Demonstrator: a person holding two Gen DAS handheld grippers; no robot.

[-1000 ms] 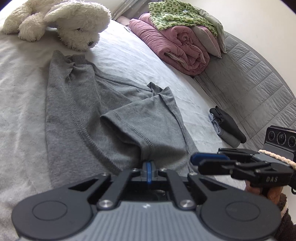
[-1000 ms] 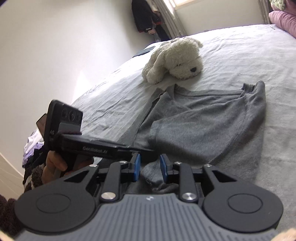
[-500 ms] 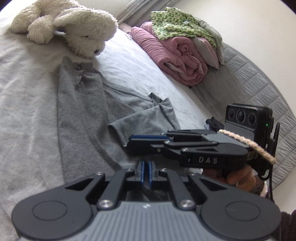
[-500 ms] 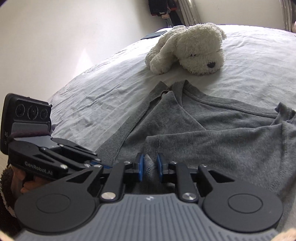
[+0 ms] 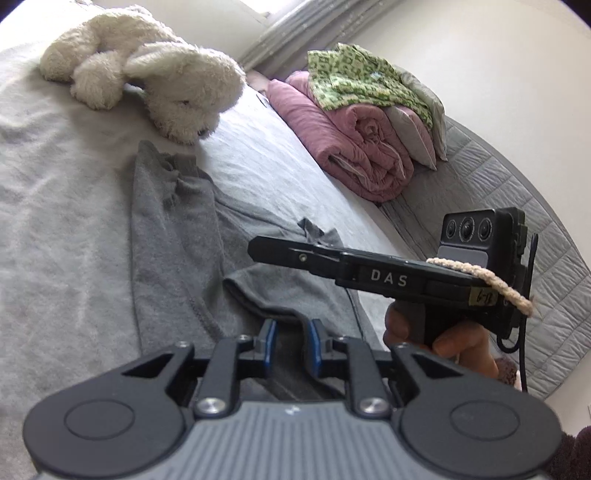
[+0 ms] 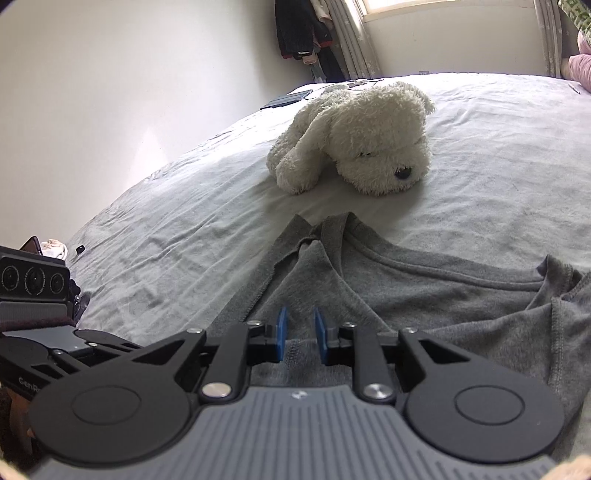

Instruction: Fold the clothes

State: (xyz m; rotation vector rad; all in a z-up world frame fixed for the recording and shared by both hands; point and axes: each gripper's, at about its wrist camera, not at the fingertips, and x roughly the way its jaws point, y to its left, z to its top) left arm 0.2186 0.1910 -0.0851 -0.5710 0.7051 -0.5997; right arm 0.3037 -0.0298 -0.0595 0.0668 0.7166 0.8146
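Shirt [image 5: 173,236] is lying flat on the bed [image 5: 55,229], grey on pale grey, partly folded, with a sleeve doubled over its body. In the left view its long axis is running from the near edge away toward the plush dog [image 5: 147,74], collar end pointing far, at the toy. In the right view the collar [image 6: 332,229] is sitting just short of the dog [image 6: 354,140], not touching it.

Left gripper [image 5: 290,345] is hovering over the near end of the shirt, its blue pads parting, a gap between them, cloth lying below but not pinched. Right gripper [image 6: 300,334] is also over the near cloth, jaws easing apart, pads clear of the fabric on either side.

Left view is catching the right gripper from the side, crossing above the folded sleeve, a hand [image 5: 443,332] wrapped around its handle. It is also showing a pink quilt [image 5: 354,147] with a green patterned garment [image 5: 362,81] on top, far right. Right view is giving none of that pile beyond a sliver; instead it is showing the curtain [image 6: 358,40], dark clothes [image 6: 299,29] hanging in the far corner, and the left gripper's body at the near left edge.
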